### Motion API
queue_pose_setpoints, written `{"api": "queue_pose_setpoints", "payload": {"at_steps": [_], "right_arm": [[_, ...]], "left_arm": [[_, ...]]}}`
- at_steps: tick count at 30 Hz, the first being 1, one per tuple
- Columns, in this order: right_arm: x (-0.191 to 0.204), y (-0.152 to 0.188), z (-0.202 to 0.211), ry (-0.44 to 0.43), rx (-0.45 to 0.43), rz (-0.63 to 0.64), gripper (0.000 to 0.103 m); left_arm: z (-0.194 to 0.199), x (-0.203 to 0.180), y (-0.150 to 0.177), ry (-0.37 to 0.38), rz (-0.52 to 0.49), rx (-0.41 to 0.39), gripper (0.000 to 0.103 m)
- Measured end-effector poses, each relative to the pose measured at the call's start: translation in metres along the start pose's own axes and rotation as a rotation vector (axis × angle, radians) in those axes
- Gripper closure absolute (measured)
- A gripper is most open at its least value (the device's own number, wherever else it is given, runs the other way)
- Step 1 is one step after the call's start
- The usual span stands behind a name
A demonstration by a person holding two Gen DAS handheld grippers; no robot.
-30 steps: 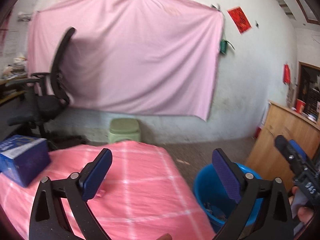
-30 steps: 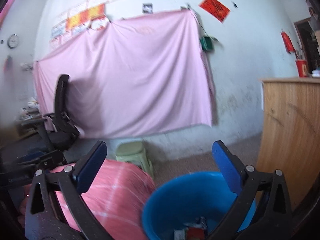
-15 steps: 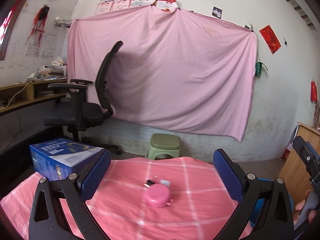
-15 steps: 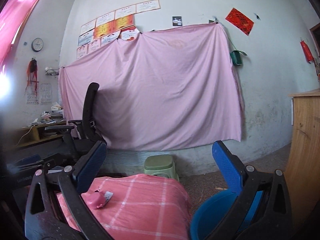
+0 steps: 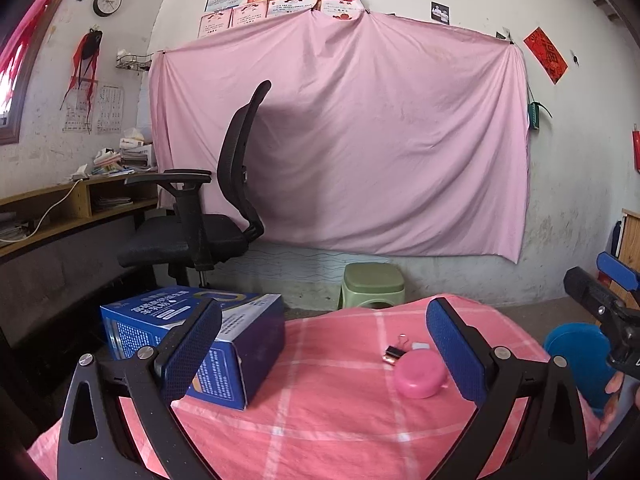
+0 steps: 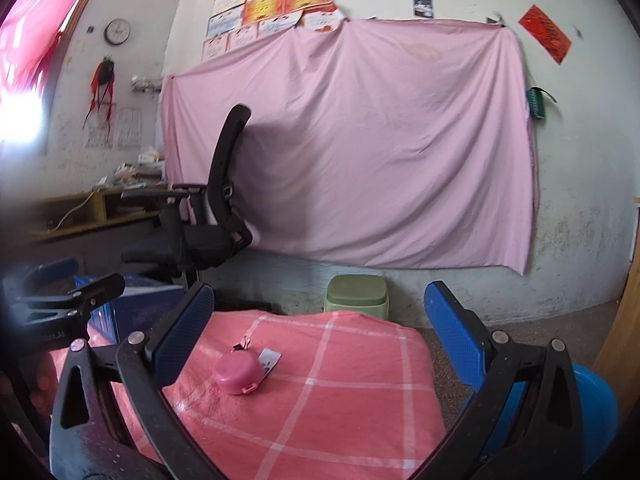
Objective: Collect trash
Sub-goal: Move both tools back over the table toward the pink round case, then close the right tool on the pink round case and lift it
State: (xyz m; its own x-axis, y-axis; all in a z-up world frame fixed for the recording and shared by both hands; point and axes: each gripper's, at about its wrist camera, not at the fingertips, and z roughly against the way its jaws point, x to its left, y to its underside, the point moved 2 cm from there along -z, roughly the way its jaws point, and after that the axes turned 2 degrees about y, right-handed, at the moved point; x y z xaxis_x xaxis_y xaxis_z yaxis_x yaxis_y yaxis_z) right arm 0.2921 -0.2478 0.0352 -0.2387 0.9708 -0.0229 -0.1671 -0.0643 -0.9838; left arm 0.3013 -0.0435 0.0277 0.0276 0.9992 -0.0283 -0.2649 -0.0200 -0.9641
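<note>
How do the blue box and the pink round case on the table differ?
The blue box is a large, printed rectangular carton; the pink round case is small, plain and domed. The box sits at the table's left side, partly behind a finger of the left tongs; the case lies right of centre, next to a binder clip and a small white item. Both rest on the pink checked cloth, ungripped.

Right hand-held gripper (image 6: pixel 320 332) spread wide above pink round case (image 6: pixel 237 372); blue bin (image 6: pixel 596 412) lower right.
</note>
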Motion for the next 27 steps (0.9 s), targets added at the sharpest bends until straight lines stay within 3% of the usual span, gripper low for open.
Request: {"api": "queue_pose_setpoints", "payload": {"at_steps": [3, 9, 19, 27], "right_arm": [[0.010, 0.006, -0.011, -0.015, 0.036, 0.023, 0.000], [0.030, 0.021, -0.046, -0.043, 0.192, 0.084, 0.000], [0.052, 0.049, -0.097, -0.123, 0.454, 0.189, 0.000], [0.068, 0.066, -0.124, -0.193, 0.581, 0.252, 0.001]], "left_arm": [[-0.008, 0.012, 0.007, 0.008, -0.008, 0.018, 0.003], [-0.025, 0.030, 0.023, 0.037, 0.012, 0.121, 0.003], [-0.053, 0.032, 0.045, 0.086, 0.036, 0.292, 0.004], [-0.067, 0.029, 0.050, 0.088, 0.039, 0.373, 0.008]]}}
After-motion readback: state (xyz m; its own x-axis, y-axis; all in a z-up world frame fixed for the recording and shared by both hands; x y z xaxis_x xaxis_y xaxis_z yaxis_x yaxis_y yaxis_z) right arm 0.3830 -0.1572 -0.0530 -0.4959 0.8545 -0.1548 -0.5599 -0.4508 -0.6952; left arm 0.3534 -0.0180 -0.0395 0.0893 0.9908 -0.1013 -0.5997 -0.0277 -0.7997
